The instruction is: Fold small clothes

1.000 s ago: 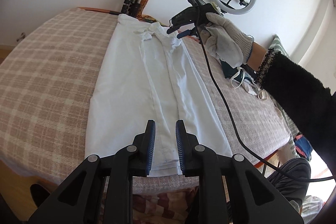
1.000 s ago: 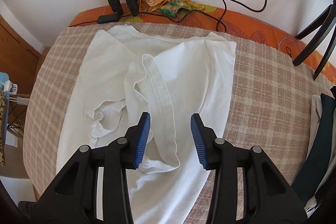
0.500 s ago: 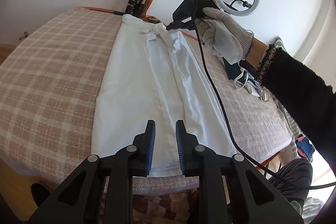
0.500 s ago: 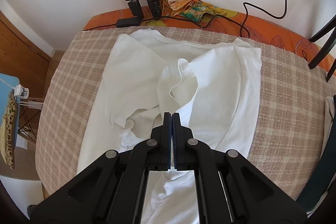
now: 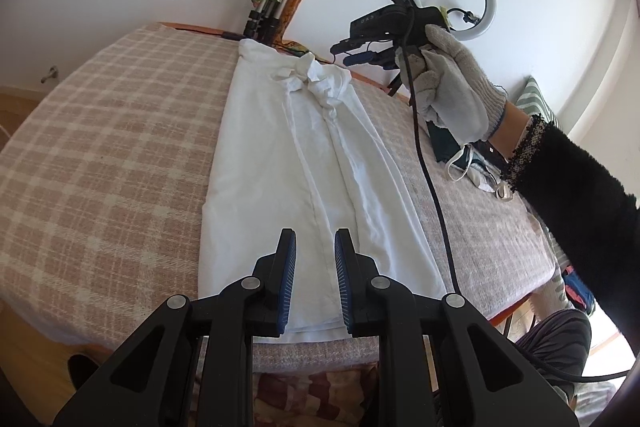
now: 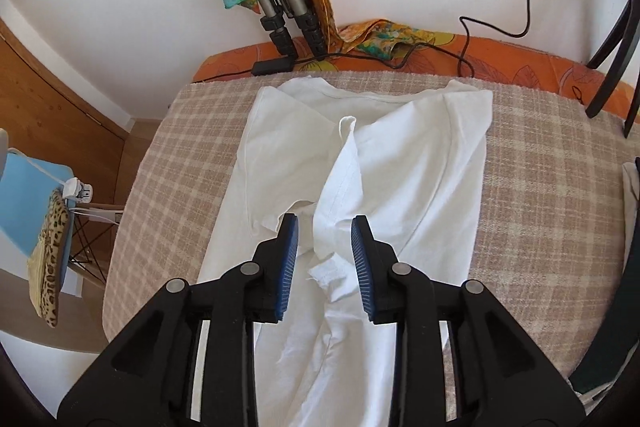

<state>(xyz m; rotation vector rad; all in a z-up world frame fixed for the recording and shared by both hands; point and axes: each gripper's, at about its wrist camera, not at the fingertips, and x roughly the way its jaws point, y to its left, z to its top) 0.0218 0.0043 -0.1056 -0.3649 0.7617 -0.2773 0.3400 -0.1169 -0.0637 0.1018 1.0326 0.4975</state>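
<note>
Left wrist view: left claw (image 5: pixel 315 281) apart, low over near hem of white shirt (image 5: pixel 304 163). Shirt lies long on checked bench (image 5: pixel 100 147), collar end far. Right claw (image 6: pixel 325 265) apart, above bunched sleeve, gloved hand (image 5: pixel 452 83) raised.

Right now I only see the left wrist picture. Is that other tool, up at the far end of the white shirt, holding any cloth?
Observer: No. The right wrist view shows the right gripper open. A raised fold of the shirt shows between its fingers, not pinched.
Operator: What's off to the side over there?
Observer: A blue chair with a leopard-print cloth draped on it.
Operator: And by the wall?
Observer: A black power adapter lies on an orange strip, beside the tripod legs.
</note>
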